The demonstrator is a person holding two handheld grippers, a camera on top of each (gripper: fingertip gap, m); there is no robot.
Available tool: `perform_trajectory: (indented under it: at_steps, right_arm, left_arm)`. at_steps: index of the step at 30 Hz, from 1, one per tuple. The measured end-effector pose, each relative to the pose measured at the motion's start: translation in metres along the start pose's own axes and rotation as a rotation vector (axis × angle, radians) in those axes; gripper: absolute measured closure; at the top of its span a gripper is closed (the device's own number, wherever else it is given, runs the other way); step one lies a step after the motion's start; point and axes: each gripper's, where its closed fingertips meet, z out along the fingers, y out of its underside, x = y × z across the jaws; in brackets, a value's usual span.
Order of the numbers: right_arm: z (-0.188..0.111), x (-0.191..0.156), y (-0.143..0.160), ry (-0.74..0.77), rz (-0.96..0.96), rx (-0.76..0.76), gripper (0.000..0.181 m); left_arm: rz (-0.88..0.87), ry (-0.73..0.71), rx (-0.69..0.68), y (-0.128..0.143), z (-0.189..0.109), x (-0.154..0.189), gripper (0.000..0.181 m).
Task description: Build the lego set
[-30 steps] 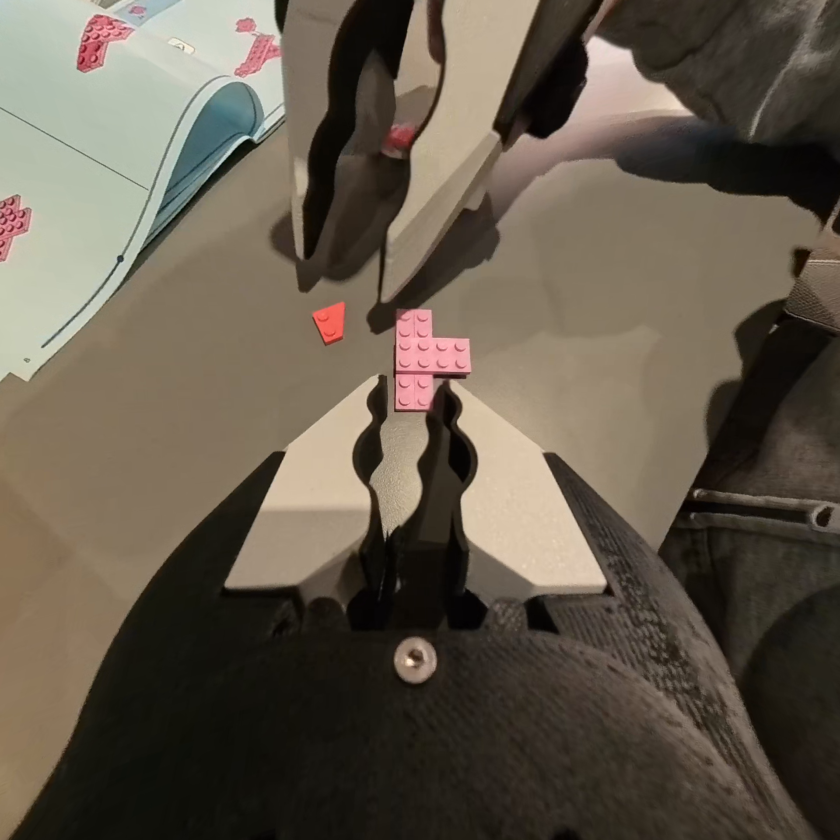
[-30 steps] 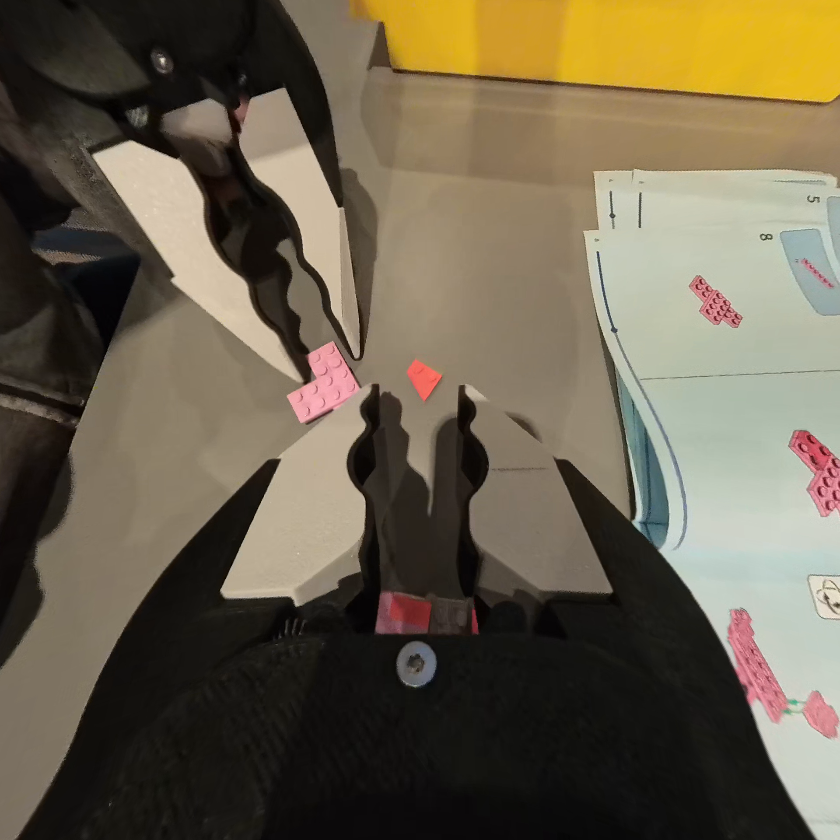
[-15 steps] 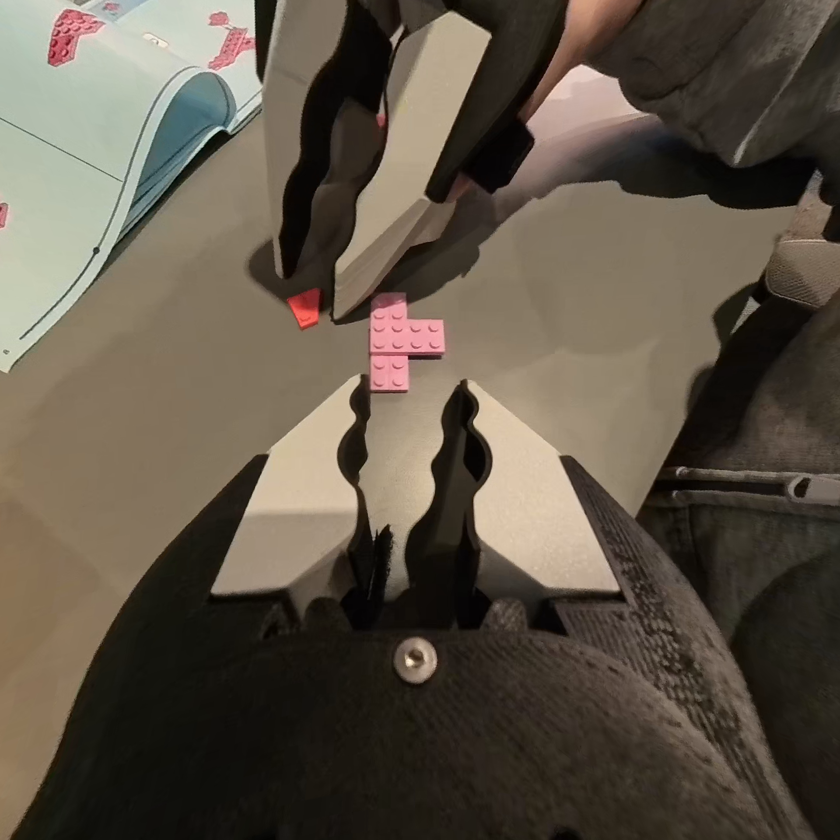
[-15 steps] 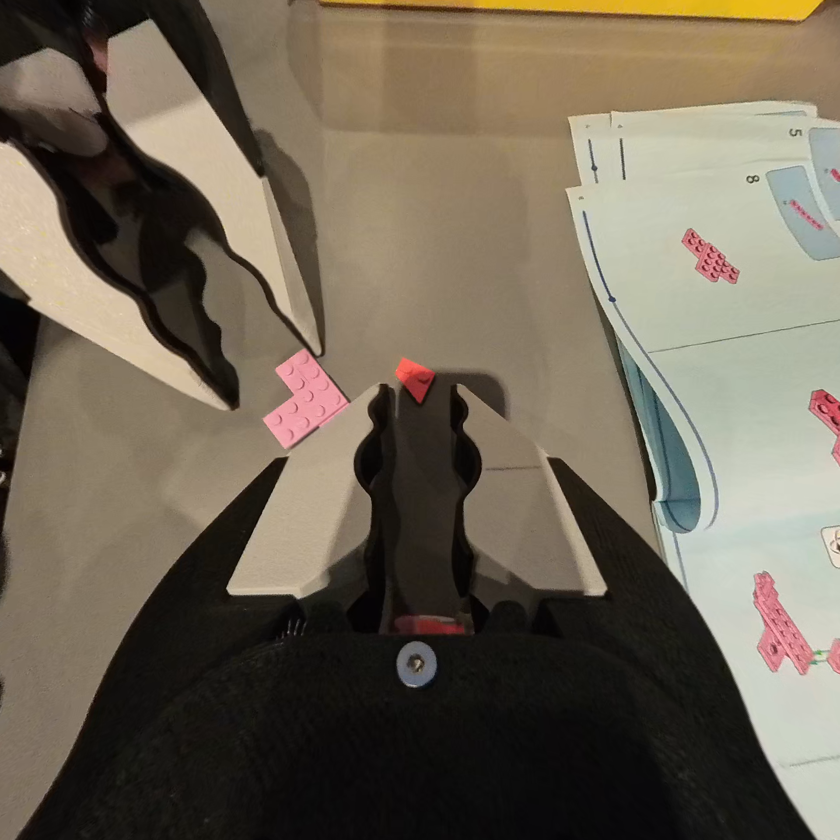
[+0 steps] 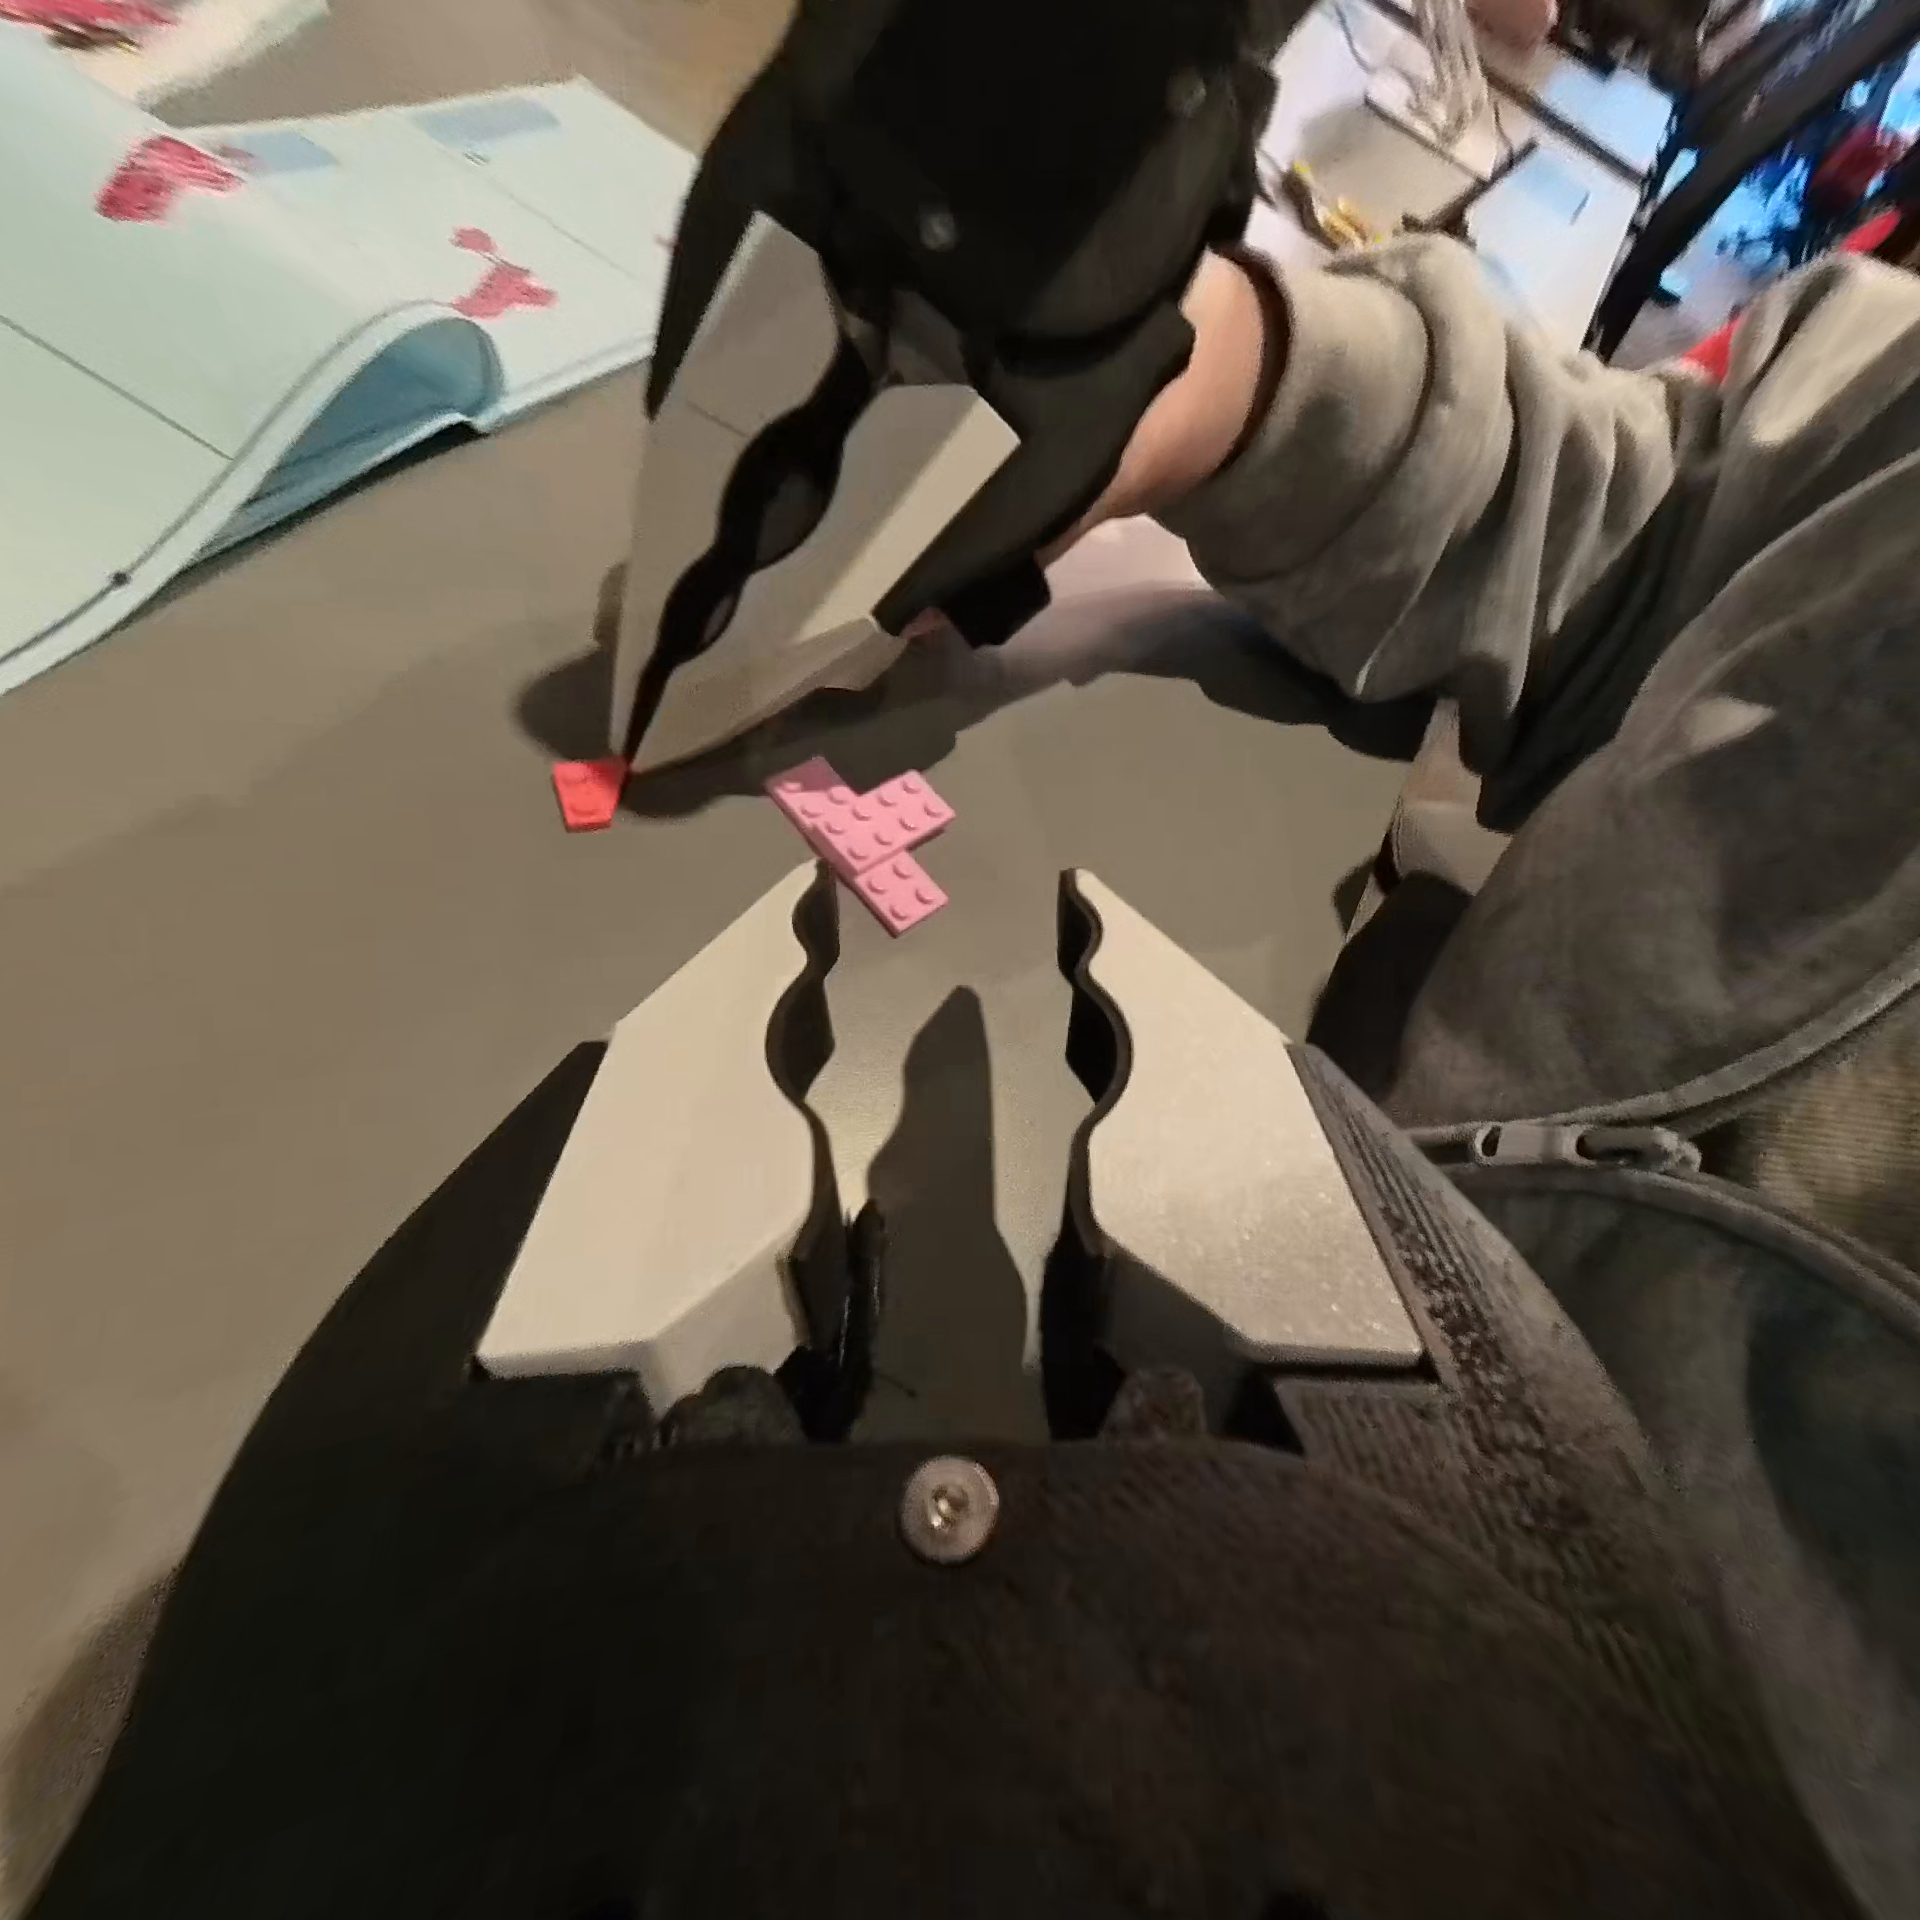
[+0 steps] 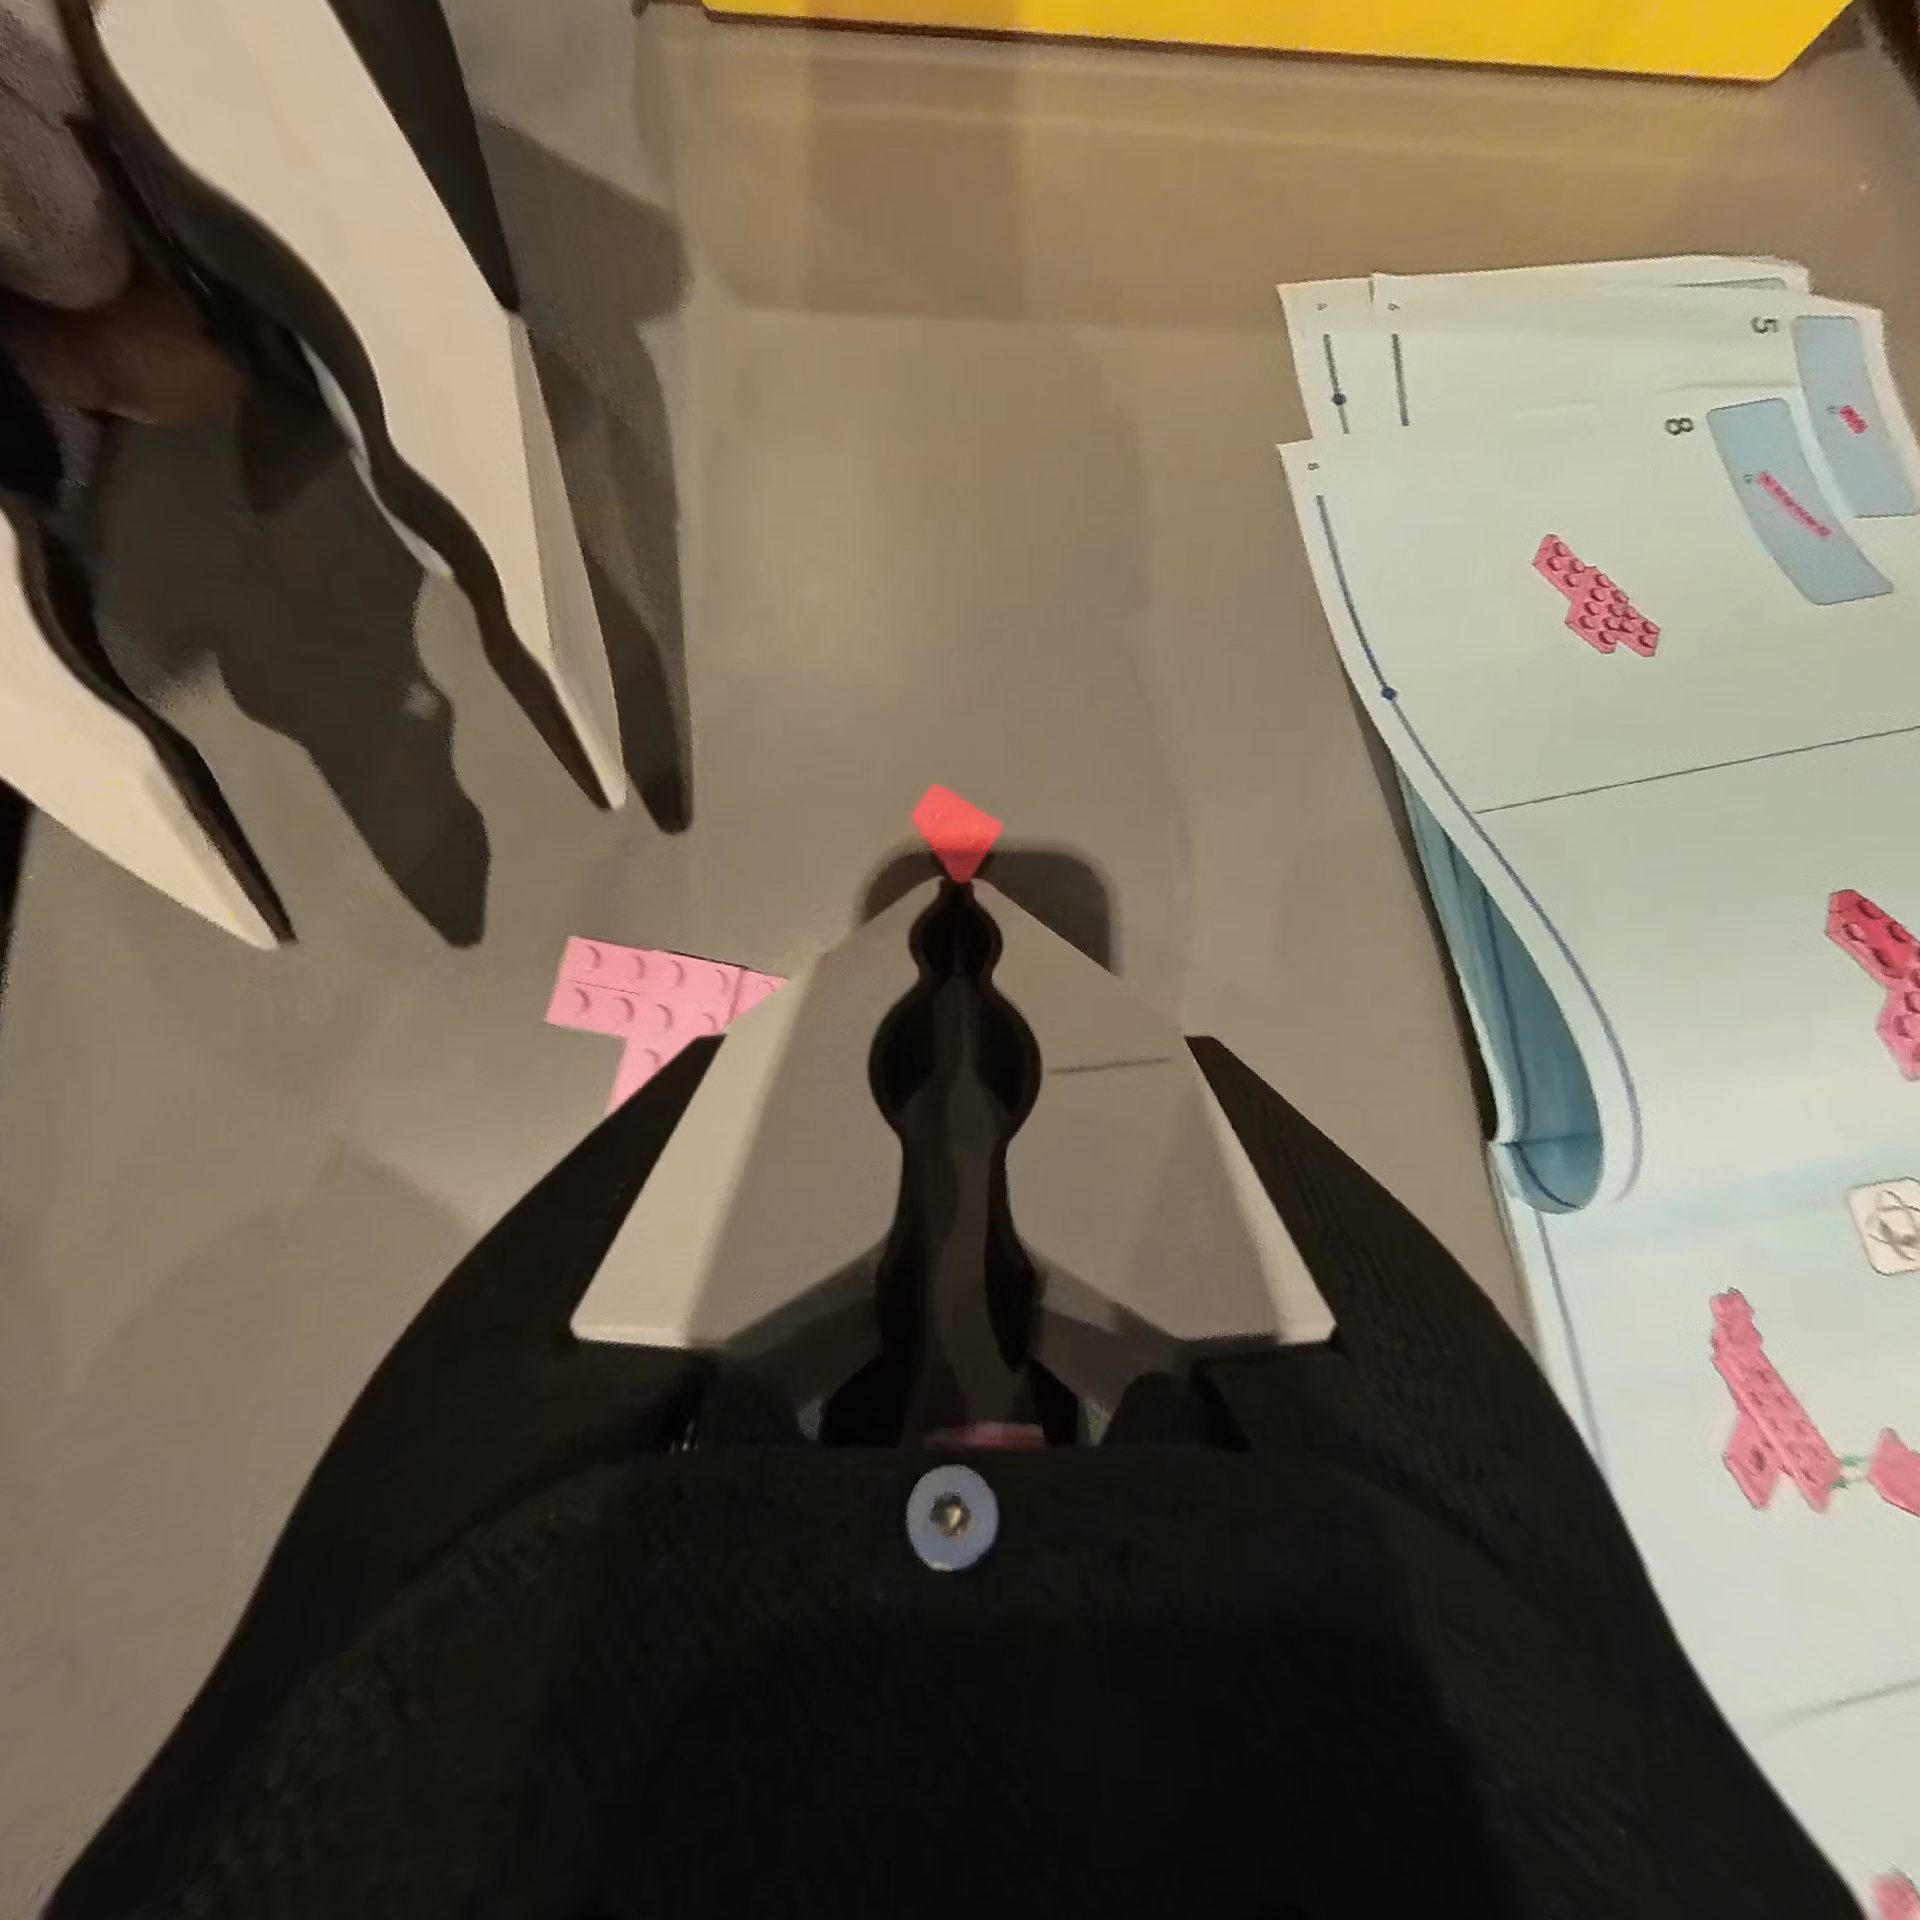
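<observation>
A pink plate assembly (image 5: 862,831) lies flat on the grey table (image 5: 260,935), just ahead of my left gripper (image 5: 945,883), which is open and empty. A small red wedge plate (image 5: 587,795) rests on the table to the left of it. My right gripper (image 6: 956,883) is shut, its tips pinching the near corner of the red wedge plate (image 6: 956,826). In the right wrist view the pink assembly (image 6: 655,997) is partly hidden behind my right finger, and the left gripper (image 6: 436,873) hangs open at upper left.
An open pale blue instruction booklet (image 6: 1662,727) lies to the right, and it shows at the upper left in the left wrist view (image 5: 260,312). A yellow box (image 6: 1247,31) stands at the table's far edge. A person's grey sleeve (image 5: 1403,468) reaches in.
My right gripper has come down and shut on the red wedge plate. My left gripper has opened wider and drawn back from the pink assembly, which has turned slightly.
</observation>
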Motion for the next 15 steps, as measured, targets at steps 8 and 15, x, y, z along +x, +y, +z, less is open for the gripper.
perform_trajectory:
  at_steps: [8, 15]
  right_arm:
    - [-0.011, 0.004, -0.005, -0.014, -0.016, 0.059, 0.156]
    - [-0.002, 0.003, -0.014, -0.179, -0.279, -0.04, 0.154]
  left_arm:
    - [0.009, -0.107, 0.012, -0.001, -0.007, -0.019, 0.139]
    - [0.003, -0.119, 0.002, 0.0, -0.006, -0.022, 0.138]
